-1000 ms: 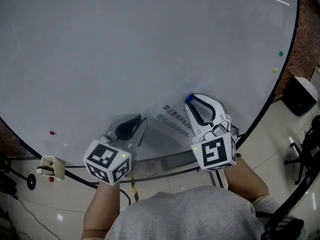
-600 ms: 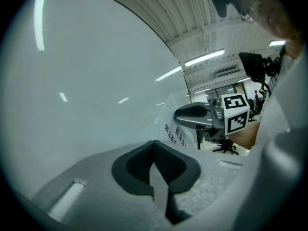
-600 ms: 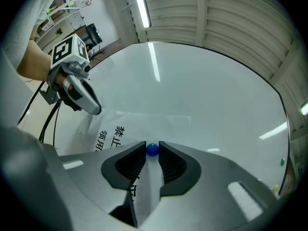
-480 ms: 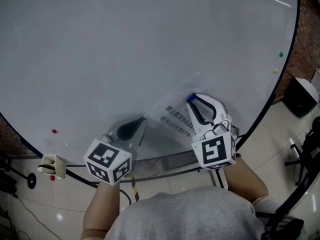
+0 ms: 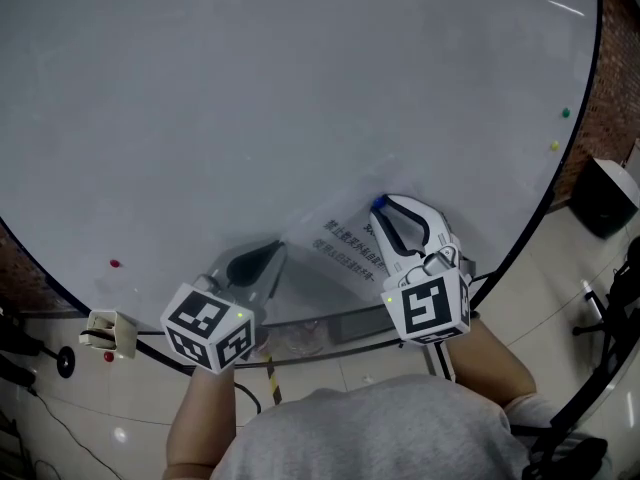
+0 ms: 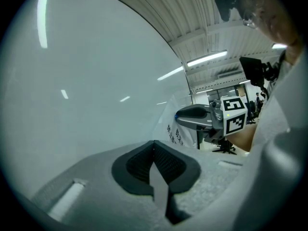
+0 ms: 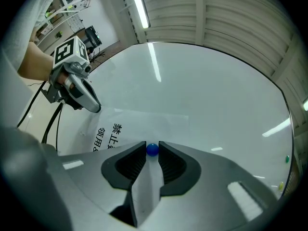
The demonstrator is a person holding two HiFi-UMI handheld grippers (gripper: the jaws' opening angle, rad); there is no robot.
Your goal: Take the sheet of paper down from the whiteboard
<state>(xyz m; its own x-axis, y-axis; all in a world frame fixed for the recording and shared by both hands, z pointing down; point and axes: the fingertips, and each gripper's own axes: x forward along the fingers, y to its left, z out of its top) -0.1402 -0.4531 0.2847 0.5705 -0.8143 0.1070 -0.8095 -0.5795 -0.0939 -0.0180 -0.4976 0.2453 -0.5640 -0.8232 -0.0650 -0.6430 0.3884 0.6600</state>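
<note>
The sheet of paper (image 5: 340,252) carries black printed Chinese characters in a few short lines. In the right gripper view the top line begins "禁止", and the rest is too small or too covered to read. Each gripper's cube shows black-and-white square markers. The sheet lies flat on the lower part of a large whiteboard (image 5: 250,98), just above the tray (image 5: 335,322) along the board's lower edge. A red dot magnet (image 5: 114,264) sits low on the board's left, with a green one (image 5: 565,113) and a yellow one (image 5: 555,146) near its right edge. Beyond the board are a pale tiled floor (image 5: 545,298), a strip of brick wall (image 5: 620,58), a ribbed ceiling with strip lights (image 6: 207,57), and, in the distance, what looks like office furniture. The person's grey top (image 5: 370,428) fills the lower edge of the head view. The left gripper (image 6: 154,144) has its jaws fully closed at the sheet's lower left edge, and that edge runs straight into their tip, so they appear to nip the paper. The right gripper (image 5: 385,211) stands about half open at the sheet's upper right, its two jaw tips pressing on either side of a small round blue magnet (image 7: 152,149) that sits on the paper against the board.
</note>
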